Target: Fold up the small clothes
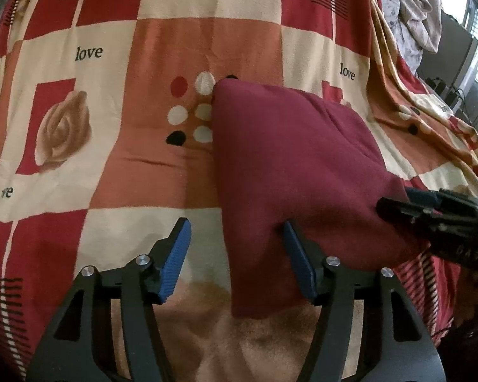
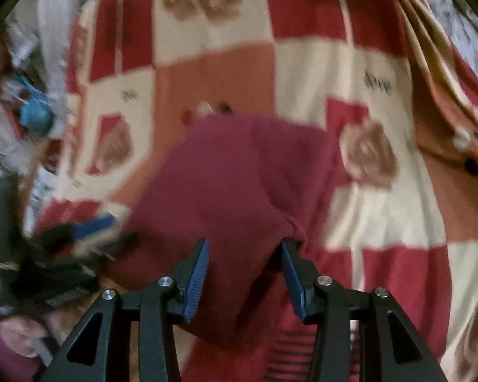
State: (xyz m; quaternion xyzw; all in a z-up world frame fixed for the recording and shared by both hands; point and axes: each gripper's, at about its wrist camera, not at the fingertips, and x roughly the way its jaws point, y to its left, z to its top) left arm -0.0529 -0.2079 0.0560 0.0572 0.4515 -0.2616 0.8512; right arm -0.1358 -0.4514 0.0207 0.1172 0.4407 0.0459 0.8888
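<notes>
A small maroon garment (image 1: 296, 165) lies folded on a checked red, cream and orange blanket (image 1: 118, 102). My left gripper (image 1: 235, 232) is open at the garment's near left edge; the cloth drapes against its right finger. My right gripper (image 2: 243, 248) is open, its jaws standing apart over the garment's (image 2: 232, 184) near edge with the cloth between them. The right gripper shows in the left wrist view (image 1: 430, 210) at the garment's right corner. The left gripper shows blurred in the right wrist view (image 2: 79, 238) at the garment's left.
The blanket has rose prints (image 1: 63, 127) and "love" lettering. Rumpled pale bedding (image 1: 411, 16) lies at the far right. A window and furniture (image 1: 468, 47) stand beyond it. Clutter with a blue object (image 2: 35, 114) lies at the left in the right wrist view.
</notes>
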